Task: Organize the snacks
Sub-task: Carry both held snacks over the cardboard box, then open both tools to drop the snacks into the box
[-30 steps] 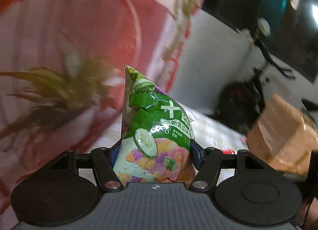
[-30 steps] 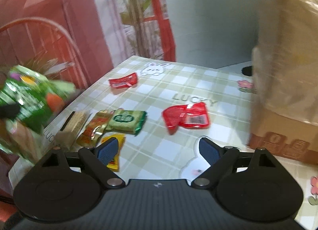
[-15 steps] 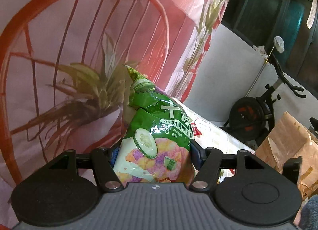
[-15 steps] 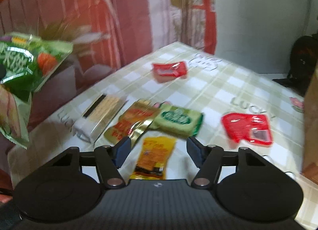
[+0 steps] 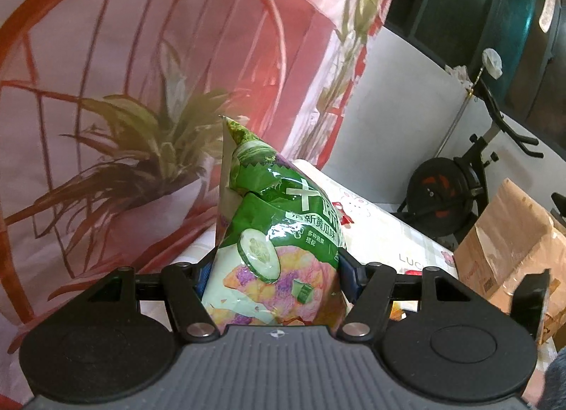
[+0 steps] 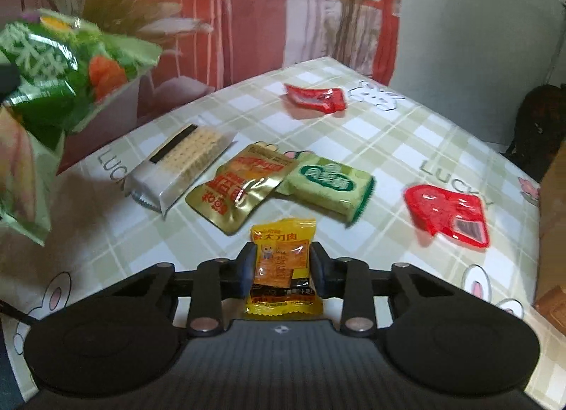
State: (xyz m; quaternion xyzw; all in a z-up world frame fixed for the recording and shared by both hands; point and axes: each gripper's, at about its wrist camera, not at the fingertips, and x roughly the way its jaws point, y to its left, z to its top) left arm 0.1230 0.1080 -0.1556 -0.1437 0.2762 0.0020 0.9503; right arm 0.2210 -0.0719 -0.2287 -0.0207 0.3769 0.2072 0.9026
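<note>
My left gripper point(image 5: 274, 270) is shut on a green cucumber-flavour chip bag point(image 5: 279, 233) and holds it upright in the air. The same bag point(image 6: 46, 66) shows at the far left of the right wrist view. On the checked tablecloth point(image 6: 389, 148) lies a small yellow snack packet point(image 6: 283, 250). My right gripper point(image 6: 283, 270) is low over the cloth, its jaws closing around that packet with the blue pads against its two long edges. The packet still lies flat on the table.
Beyond the yellow packet lie a clear cracker pack point(image 6: 184, 158), a gold packet point(image 6: 240, 187), a pale green packet point(image 6: 329, 183) and two red packets point(image 6: 449, 215) point(image 6: 316, 98). A brown paper bag point(image 5: 509, 243) stands at the table's right. An exercise bike point(image 5: 445, 190) stands behind.
My right gripper swung left and down from the middle of the table to the yellow packet and its jaws narrowed around it. The left gripper keeps its hold on the chip bag.
</note>
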